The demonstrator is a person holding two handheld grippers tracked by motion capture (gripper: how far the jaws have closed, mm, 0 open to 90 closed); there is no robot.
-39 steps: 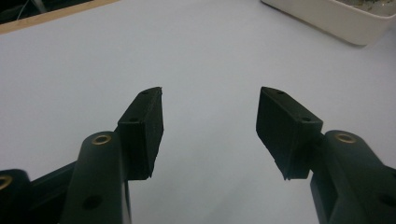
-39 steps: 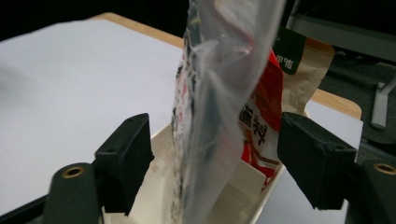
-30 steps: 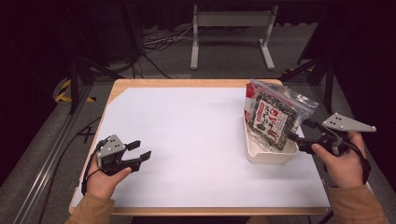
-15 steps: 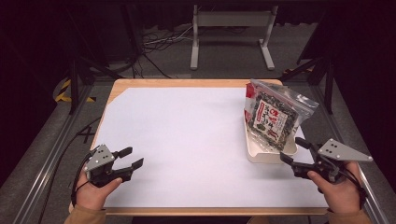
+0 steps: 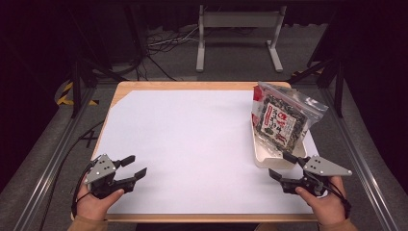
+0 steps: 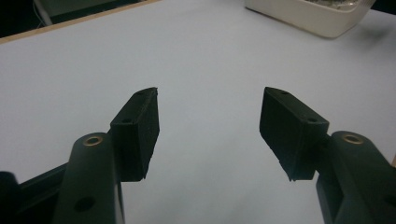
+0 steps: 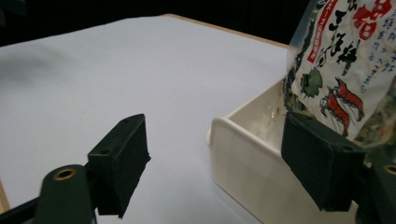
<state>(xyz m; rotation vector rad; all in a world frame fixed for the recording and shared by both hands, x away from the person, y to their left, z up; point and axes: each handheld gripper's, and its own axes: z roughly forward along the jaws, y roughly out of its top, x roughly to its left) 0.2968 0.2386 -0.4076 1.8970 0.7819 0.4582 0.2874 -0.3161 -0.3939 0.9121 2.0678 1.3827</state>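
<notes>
Snack bag point(image 5: 281, 122), a clear zip pouch with a dark printed label showing red shrimp and white-and-red lettering, stands tilted in the white tray point(image 5: 269, 161) at the right side of the table, well toward the far half. Its lower end sits inside the tray and its top leans out past the tray's far right rim. You can see the same bag point(image 7: 348, 70) close up in the right gripper view, rising from the tray point(image 7: 243, 158) whose rounded near corner faces you.

Your right gripper point(image 5: 285, 167) sits low at the near right of the table, just beside the tray's near end, with its jaws pointing left and toward the far side. Its jaws stand wide apart with nothing between them; in the right gripper view one pad point(image 7: 322, 161) lines up in front of the tray wall and the bag's lower edge, but you cannot tell from that view whether it touches either. The grey three-cornered plate point(image 5: 327, 166) on top points right.

Your left gripper point(image 5: 133, 166) rests at the near left corner, well apart from the tray, over the white sheet point(image 5: 192, 139) that covers the wooden table point(image 5: 144, 86). Its jaws are apart and hold nothing; the left gripper view shows bare sheet between the two pads point(image 6: 137, 130), with the tray's edge point(image 6: 303, 18) far off at the upper right.
</notes>
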